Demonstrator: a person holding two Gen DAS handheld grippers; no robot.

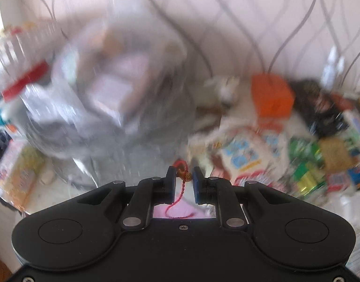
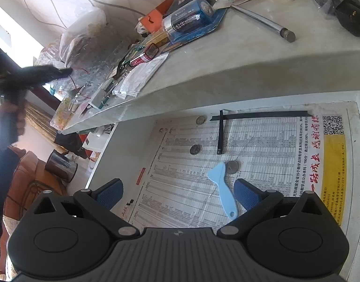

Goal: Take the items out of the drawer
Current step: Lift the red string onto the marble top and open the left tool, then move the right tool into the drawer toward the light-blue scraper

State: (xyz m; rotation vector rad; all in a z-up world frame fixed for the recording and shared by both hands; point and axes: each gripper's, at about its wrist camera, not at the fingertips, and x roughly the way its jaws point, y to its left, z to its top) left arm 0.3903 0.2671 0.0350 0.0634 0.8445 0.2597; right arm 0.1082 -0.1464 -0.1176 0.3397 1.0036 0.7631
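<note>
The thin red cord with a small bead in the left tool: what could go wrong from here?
1. The left tool pinches only the small bead of the thin red cord; it may slip out.
2. The cord's loose end hangs free over the crowded white tabletop; it could snag on the crinkled clear plastic bag.
3. The left view is blurred, so placing may be inexact.

A pale wall [image 1: 238, 11] with wavy grey lines stands at twelve o'clock behind the white table [image 2: 227, 54], and a brown leather seat [image 2: 27, 176] sits at eight o'clock.
</note>
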